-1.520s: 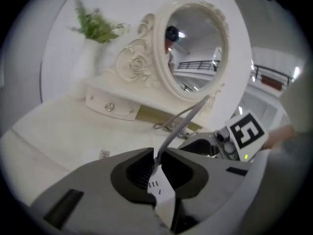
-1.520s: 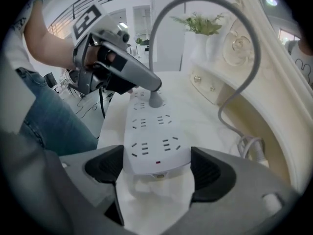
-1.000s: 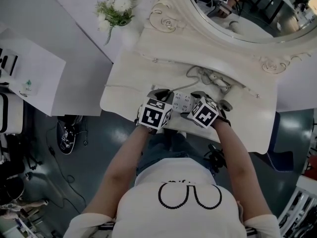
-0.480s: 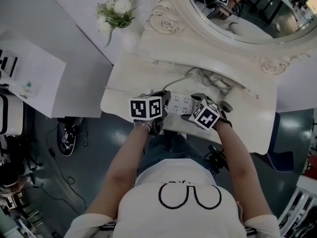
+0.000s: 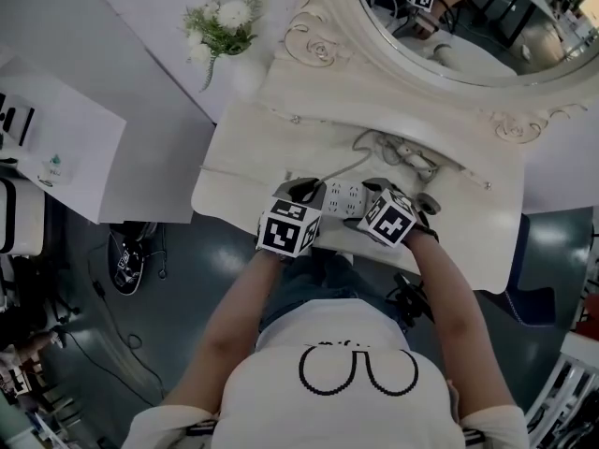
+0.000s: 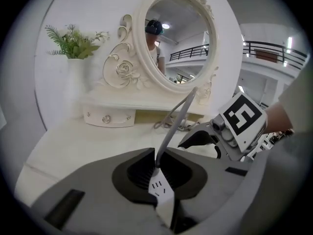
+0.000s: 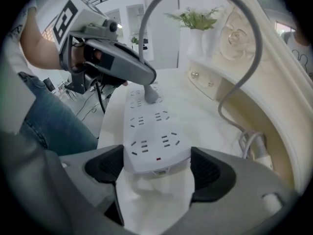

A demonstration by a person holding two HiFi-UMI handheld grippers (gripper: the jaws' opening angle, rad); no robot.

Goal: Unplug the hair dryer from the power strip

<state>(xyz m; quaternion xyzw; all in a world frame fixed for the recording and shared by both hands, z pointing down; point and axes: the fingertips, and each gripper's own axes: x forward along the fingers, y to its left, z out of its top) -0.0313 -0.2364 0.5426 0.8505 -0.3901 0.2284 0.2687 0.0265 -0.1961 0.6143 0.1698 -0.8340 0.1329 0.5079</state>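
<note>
A white power strip point(image 5: 339, 195) lies on the cream vanity table point(image 5: 234, 171) near its front edge. A grey plug point(image 7: 150, 96) sits in a socket at the strip's far end, and its grey cord point(image 6: 178, 116) arches up and back toward the mirror. My left gripper point(image 5: 309, 190) is at that plug, its jaws closing on it with the cord rising between the pads point(image 6: 134, 173). My right gripper point(image 7: 156, 173) is shut on the strip's near end, one pad on each long side. No hair dryer is recognisable in any view.
An ornate oval mirror point(image 5: 440, 17) and a low drawer shelf point(image 5: 374, 92) stand at the back. Coiled cables with a white plug point(image 5: 407, 150) lie under the shelf. A vase of flowers point(image 5: 220, 21) stands at the back left. The table's front edge runs beside my legs.
The left gripper's marker cube tipped and shifted slightly over the plug, then came back. The right gripper and the power strip stayed still.
</note>
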